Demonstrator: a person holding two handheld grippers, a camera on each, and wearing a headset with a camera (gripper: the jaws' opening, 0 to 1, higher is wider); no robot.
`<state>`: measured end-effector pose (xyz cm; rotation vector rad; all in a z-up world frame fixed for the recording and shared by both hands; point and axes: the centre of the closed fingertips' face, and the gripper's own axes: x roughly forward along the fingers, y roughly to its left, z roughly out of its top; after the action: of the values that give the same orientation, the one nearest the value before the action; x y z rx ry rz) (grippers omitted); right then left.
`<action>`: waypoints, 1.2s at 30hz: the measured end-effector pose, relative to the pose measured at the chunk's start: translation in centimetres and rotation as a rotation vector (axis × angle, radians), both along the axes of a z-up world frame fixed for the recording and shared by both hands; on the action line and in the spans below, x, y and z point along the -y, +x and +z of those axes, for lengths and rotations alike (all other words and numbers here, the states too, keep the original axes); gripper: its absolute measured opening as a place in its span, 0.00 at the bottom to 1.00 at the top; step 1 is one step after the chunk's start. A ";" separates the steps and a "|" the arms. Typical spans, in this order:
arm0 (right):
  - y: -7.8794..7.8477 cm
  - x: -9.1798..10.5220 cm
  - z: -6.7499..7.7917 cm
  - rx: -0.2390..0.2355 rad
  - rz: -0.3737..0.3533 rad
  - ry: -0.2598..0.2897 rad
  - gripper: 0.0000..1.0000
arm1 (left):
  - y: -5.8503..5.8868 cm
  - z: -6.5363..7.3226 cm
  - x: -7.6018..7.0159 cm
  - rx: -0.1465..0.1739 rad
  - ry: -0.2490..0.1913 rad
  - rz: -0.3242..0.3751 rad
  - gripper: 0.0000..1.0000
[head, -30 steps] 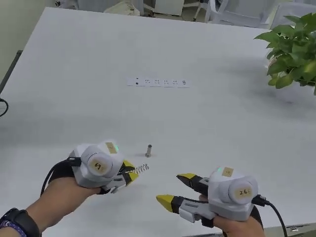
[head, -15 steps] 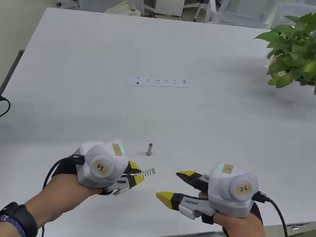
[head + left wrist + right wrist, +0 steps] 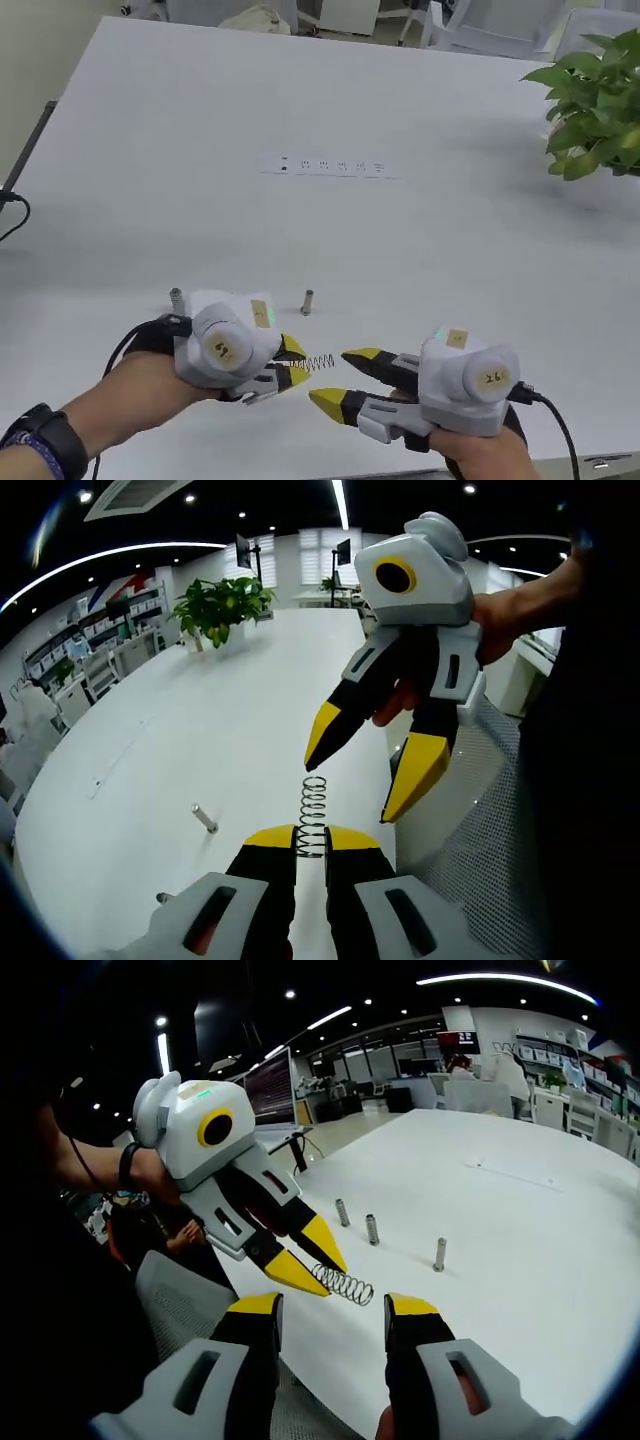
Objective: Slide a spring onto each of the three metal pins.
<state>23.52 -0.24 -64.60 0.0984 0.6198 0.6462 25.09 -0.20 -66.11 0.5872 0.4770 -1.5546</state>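
Spring (image 3: 318, 362) pinched in left claw (image 3: 295, 362), now nearer wide-open right claw (image 3: 334, 377); tips seemingly apart.

**Where everything sits on the counter right now**

Both tools are down at the near edge of the counter (image 3: 450, 250): left tool (image 3: 296, 363) on the left, right tool (image 3: 335, 376) on the right, tips pointing at each other. The spring (image 3: 318, 362) sticks out of the left tool's tips, right between the two tools. One pin (image 3: 307, 301) stands just behind the spring, and a second pin (image 3: 177, 299) is further left, behind the left tool. The power strip (image 3: 330, 167) lies mid-counter, well behind all that. The plant (image 3: 600, 90) is off at the far right.
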 end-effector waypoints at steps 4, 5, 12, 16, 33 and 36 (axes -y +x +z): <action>-0.1 -0.3 -0.1 -0.005 0.017 0.003 0.38 | -0.2 0.1 0.0 0.004 0.001 -0.008 0.02; -0.1 -0.4 -0.2 -0.006 0.022 0.004 0.38 | -0.3 0.1 0.0 0.003 0.000 -0.010 0.02; -0.4 -1.2 -0.1 -0.019 0.054 0.012 0.38 | -0.4 0.1 -0.4 0.014 0.010 -0.020 0.02; -0.4 -1.3 0.3 -0.015 0.059 0.014 0.38 | -0.3 0.1 -0.5 0.022 0.013 -0.022 0.02; -0.6 -1.8 1.7 0.006 0.107 -0.002 0.36 | -0.3 -0.3 -0.1 0.058 0.021 -0.041 0.03; -0.6 -1.7 1.7 0.010 0.128 -0.022 0.34 | -0.4 -0.5 -0.2 0.059 0.020 -0.040 0.03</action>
<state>22.88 1.48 -62.93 0.0356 0.6270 0.7629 24.68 -0.04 -66.57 0.6598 0.4392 -1.5672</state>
